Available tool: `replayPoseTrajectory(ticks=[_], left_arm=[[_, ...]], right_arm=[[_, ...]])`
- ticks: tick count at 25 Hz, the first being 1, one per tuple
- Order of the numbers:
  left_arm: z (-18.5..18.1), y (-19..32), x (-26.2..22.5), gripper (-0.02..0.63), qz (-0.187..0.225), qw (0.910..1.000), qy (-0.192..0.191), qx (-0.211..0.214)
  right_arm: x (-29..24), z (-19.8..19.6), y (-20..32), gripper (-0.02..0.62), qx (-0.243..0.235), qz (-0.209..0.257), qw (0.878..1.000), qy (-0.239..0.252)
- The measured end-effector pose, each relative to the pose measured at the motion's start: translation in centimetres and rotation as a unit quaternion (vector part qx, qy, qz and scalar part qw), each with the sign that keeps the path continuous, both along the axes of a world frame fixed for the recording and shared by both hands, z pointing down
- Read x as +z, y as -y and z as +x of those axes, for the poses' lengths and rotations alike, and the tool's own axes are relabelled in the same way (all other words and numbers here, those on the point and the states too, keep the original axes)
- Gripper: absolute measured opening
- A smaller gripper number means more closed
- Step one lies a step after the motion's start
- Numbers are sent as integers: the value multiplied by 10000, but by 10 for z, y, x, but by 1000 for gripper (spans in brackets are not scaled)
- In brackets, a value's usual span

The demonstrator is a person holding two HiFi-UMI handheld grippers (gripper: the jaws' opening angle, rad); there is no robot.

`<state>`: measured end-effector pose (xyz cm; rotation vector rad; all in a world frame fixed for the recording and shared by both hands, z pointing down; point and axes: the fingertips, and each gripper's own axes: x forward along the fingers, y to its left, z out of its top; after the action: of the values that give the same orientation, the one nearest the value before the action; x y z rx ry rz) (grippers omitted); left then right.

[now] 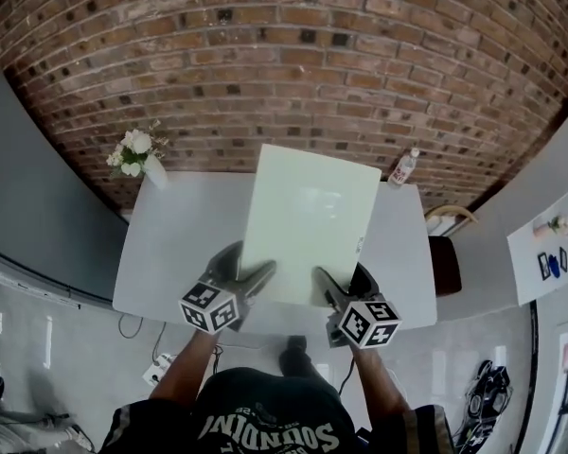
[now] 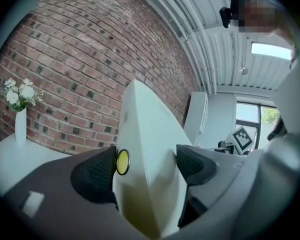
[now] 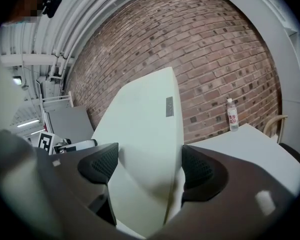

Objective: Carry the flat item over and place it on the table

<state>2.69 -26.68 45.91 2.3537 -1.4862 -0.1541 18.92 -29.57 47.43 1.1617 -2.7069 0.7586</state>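
The left claw (image 2: 147,166) and the right claw (image 3: 147,169) are each clamped on the near edge of the flat white panel (image 1: 308,220), one towards each near corner, with the pads pressing on both faces. A small yellow disc (image 2: 122,162) on the panel sits right at the left claw's pad. From that grip the panel rises away from the person at a tilt, held in the air above the middle of the white desk (image 1: 170,244) and, by the look of it, not touching it. To set it down well, I would lower both claws together so the panel does not twist, flatten it as it comes down, and open the jaws only once it lies on the desk. The landing spot should stay well short of the vase of white flowers (image 1: 150,164) at the far left corner and the bottle (image 1: 402,168) at the far right, both against the brick wall (image 1: 284,64).
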Motion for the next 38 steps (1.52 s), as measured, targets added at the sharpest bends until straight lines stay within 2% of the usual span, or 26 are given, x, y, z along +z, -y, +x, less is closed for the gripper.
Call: replayPoseTrajectory(ticks=[9,17,24,38], left_arm=[[9,62,-4,382,-67,9988,-25,-489],[1,78,-7,380,-131,9962,0,-861],[-20,82,-12,380,-94,9959,27,-894],[-53,94,-17,380,-21,9978,-40,-668]], right_arm=[[-5,5,80,391,-530,-31,9986,-42],[-8,-8,108,391,-946,-40,9955,-32],[-16,-30,116,388,-1029,88,9946,-67],[-24,-59,120,385,-788,216,9966,-94]])
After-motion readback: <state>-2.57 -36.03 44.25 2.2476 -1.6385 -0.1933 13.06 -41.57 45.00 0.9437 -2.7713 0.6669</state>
